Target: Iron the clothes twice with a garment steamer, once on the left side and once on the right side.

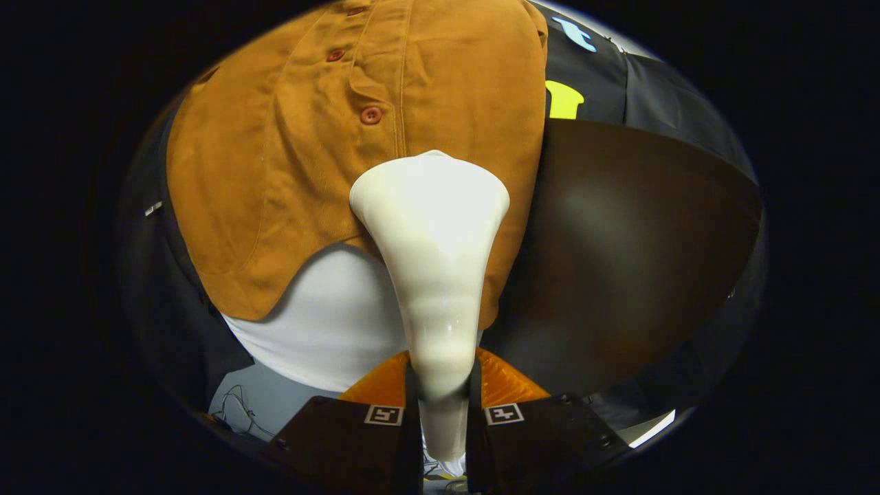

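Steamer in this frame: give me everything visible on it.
The garment steamer is glossy cream-white plastic: a narrow handle neck flaring into a wide, flattened head. It points forward from the gripper, whose two fingers clamp the neck on both sides. The head lies against the lower front of the brown buttoned shirt, just below a button; whether it truly touches is unclear. Its steam face is hidden.

steamer (pixel 432 227) between tool (pixel 443 385) fingers, head against shirt (pixel 289 158) (over undershirt (pixel 330 323)).

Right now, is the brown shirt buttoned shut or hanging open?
Buttoned shut where visible: the brown shirt shows fastened buttons. The gripper is shut on the steamer.
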Demonstrator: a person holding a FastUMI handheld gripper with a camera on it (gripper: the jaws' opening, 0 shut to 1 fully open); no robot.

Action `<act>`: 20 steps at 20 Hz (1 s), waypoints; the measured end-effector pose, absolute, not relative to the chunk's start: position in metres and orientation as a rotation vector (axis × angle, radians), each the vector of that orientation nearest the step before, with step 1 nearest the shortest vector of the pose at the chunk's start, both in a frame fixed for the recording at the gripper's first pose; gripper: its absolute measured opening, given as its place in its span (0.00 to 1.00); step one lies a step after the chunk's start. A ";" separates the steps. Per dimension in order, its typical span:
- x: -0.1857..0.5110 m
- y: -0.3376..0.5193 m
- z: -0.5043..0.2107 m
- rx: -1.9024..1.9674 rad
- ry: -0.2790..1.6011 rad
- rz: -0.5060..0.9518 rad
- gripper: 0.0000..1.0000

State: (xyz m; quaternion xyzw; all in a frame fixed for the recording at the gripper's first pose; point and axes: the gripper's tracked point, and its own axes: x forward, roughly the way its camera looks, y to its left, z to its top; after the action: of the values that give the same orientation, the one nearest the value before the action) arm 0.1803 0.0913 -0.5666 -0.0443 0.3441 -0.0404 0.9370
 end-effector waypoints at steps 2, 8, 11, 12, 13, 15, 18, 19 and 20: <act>0.175 0.091 -0.574 -0.088 0.715 -0.085 0.28; 0.144 0.089 -0.547 -0.072 0.684 -0.098 0.28; 0.131 0.090 -0.502 -0.050 0.626 -0.087 0.28; 0.131 0.091 -0.487 -0.043 0.603 -0.080 0.28; 0.131 0.091 -0.468 -0.041 0.578 -0.075 0.28; 0.134 0.094 -0.432 -0.039 0.528 -0.065 0.28; 0.140 0.108 -0.380 -0.019 0.456 -0.046 0.28; 0.143 0.117 -0.362 -0.013 0.433 -0.035 0.28; 0.145 0.125 -0.345 -0.007 0.407 -0.025 0.28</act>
State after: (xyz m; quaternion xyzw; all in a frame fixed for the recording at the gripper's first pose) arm 0.1447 0.1247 -0.3446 -0.0037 0.2022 -0.0126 0.9793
